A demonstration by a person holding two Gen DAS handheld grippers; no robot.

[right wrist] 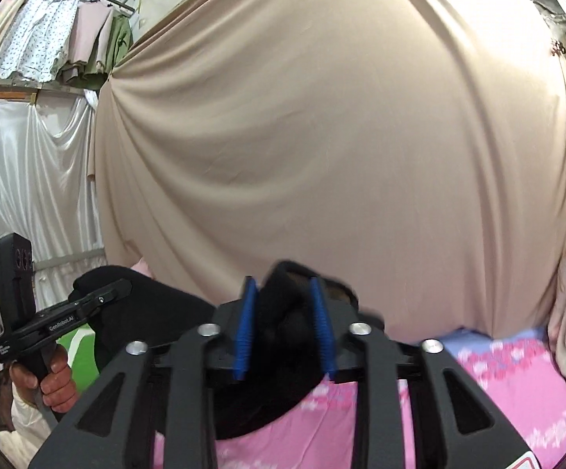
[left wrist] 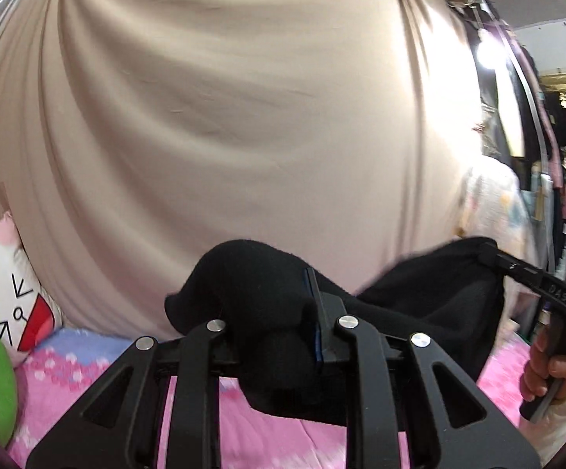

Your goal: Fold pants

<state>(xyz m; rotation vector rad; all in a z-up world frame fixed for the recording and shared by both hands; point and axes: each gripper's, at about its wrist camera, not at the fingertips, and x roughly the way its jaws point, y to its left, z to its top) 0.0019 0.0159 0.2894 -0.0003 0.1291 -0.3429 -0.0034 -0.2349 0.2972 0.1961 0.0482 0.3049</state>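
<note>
The black fleece pants (left wrist: 419, 293), soft and limp, are pinched at 6 o'clock by the left gripper (left wrist: 283, 312) and right gripper (right wrist: 284, 312); the top edge is best gripped.

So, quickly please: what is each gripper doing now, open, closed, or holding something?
Left gripper: closed on the black pants.
Right gripper: closed on the black pants, fabric bunched between its blue pads.

Bright glare at right, fisheye bending, edges blurred
</note>
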